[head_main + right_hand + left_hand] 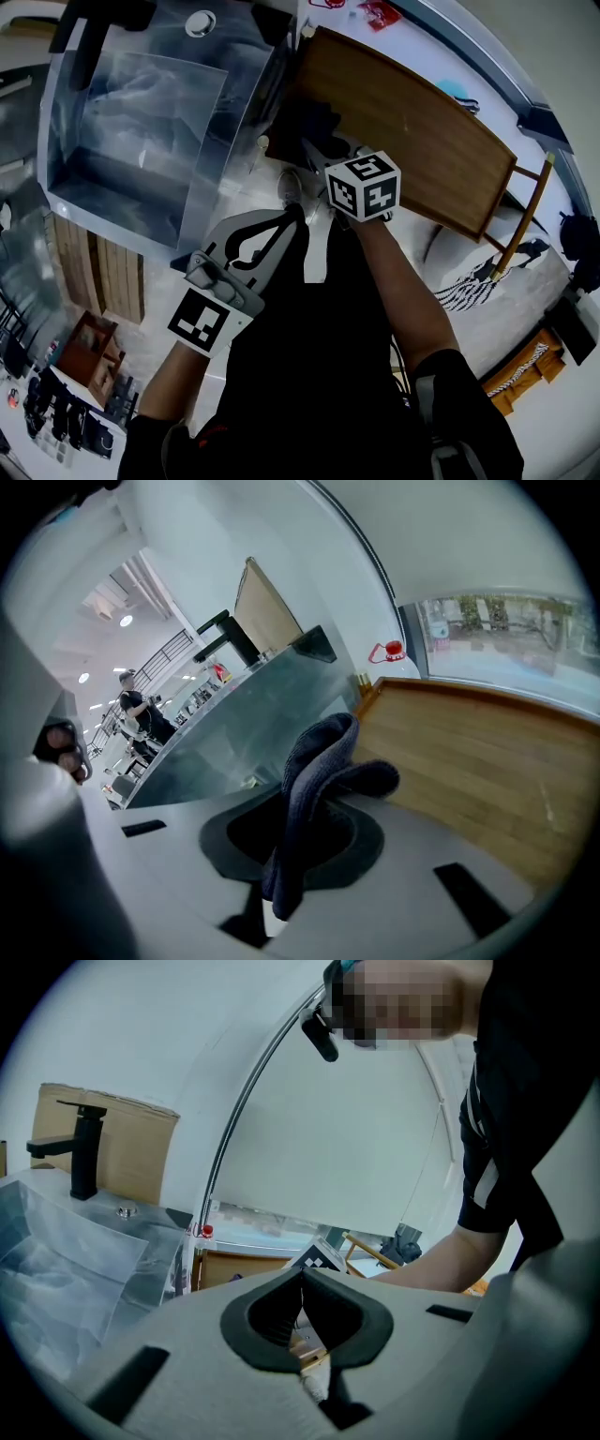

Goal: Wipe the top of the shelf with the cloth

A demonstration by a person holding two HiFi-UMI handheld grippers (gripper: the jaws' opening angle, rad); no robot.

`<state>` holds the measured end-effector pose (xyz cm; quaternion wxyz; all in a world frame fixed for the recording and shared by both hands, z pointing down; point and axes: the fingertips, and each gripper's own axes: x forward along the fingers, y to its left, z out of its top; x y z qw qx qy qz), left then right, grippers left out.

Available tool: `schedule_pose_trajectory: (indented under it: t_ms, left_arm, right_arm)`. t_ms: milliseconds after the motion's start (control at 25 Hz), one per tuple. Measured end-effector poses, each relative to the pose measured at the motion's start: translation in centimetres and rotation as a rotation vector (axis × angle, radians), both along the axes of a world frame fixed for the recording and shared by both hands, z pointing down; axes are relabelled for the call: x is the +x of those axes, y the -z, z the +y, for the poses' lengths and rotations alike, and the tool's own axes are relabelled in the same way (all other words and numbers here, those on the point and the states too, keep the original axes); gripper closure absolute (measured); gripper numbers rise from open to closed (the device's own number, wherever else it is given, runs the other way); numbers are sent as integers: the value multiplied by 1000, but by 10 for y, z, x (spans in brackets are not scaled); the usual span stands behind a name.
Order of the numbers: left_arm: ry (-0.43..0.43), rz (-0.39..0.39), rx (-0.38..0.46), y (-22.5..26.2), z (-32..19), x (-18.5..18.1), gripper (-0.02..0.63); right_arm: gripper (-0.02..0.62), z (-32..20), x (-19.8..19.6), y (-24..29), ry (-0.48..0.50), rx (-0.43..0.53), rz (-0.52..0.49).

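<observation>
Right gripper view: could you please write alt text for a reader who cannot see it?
The right gripper is shut on a dark blue cloth, at the edge of the wooden shelf top. Left of the shelf top lies a steel counter with a black tap.

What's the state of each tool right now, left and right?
Left tool: closed, nothing between its jaws.
Right tool: closed on the dark cloth.
</observation>
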<state>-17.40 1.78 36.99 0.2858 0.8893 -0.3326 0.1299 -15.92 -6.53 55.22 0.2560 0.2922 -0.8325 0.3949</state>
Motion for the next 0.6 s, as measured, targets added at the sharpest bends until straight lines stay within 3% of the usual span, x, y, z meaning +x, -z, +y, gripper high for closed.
schedule_pose_trajectory:
  t_ms: [240, 600]
  left_arm:
    - [-15, -10, -3, -8, 1, 10, 584]
    - [-81, -15, -13, -11, 4, 60, 584]
  right_arm:
    - [554, 4, 21, -17, -28, -12, 27]
    - [554, 14, 71, -27, -60, -13, 47]
